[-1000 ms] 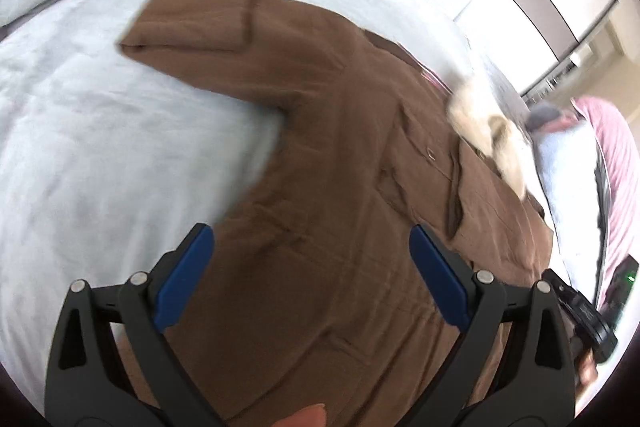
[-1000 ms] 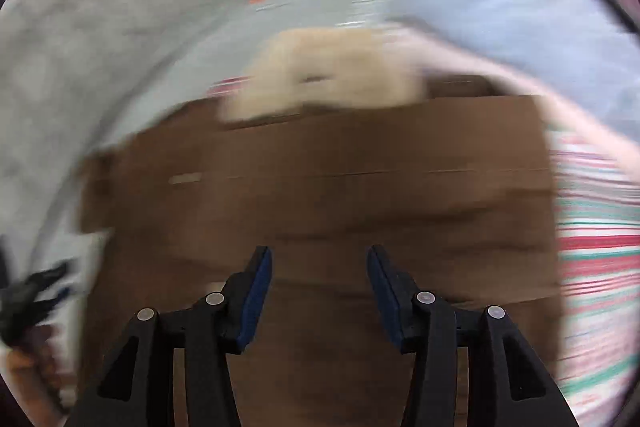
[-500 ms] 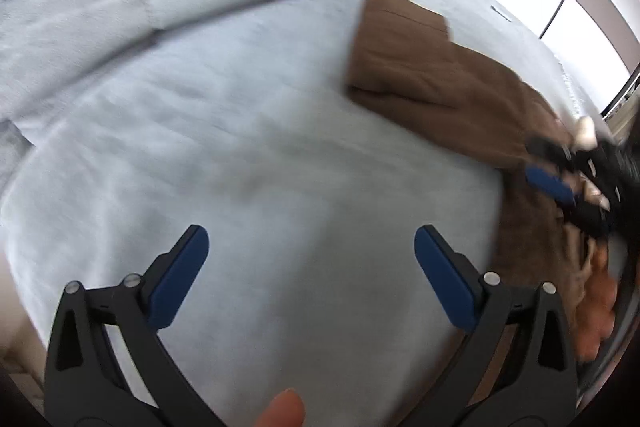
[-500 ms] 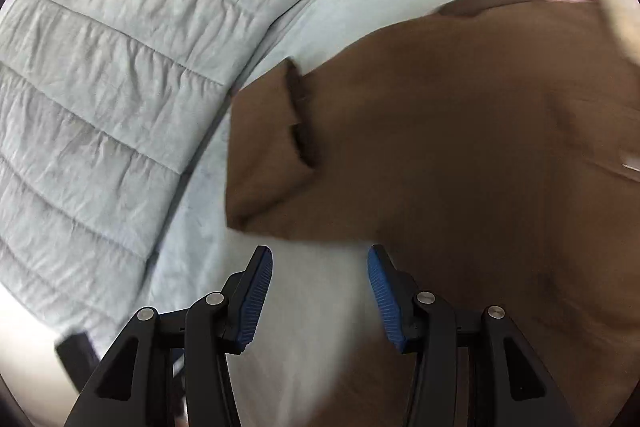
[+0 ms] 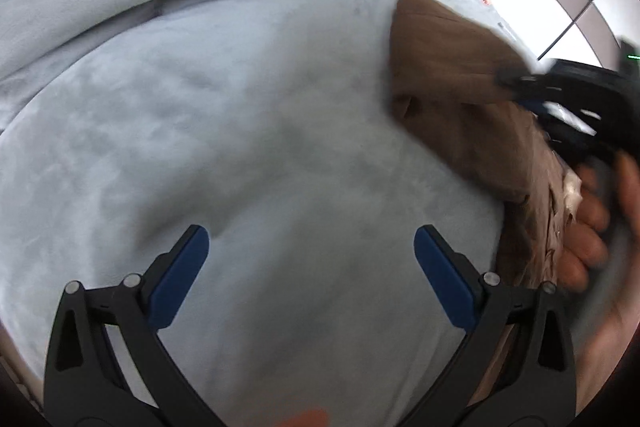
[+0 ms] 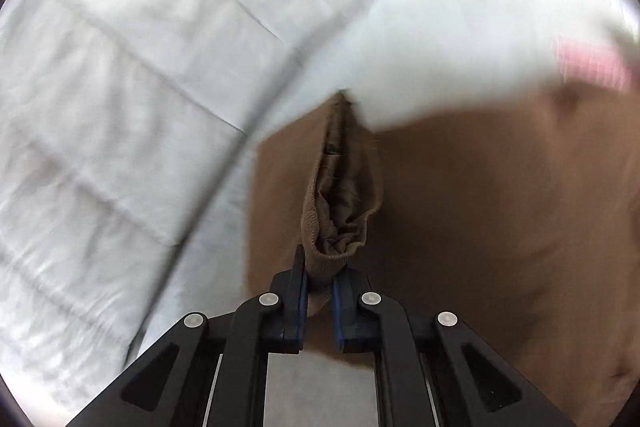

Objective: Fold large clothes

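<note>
One second ago the left wrist view was filled with the brown garment (image 5: 452, 83); now it looks mostly at bare pale grey bedding (image 5: 260, 147), and the garment lies only at the right side, with one folded end toward the far right. The left gripper (image 5: 308, 275) has its jaws spread wide, as before, and nothing is between them; below is only the bedding.

In the right wrist view the change is bigger. Half a second ago the right gripper (image 6: 320, 293) stood half open above the edge of the cloth. Now its blue pads (image 6: 302, 297) are pressed together on a bunched cuff or hem of the brown garment, which rises out of the jaws in a crumpled fold.

Only the left wrist view shows the right gripper from outside, blurred, at the right edge, with the person's hand (image 5: 588, 227) under it beside the cloth. Only the right wrist view shows the pinch itself, the quilted grey cover (image 6: 120, 107) at the left and a pink striped fabric (image 6: 592, 63) at the far right.
</note>
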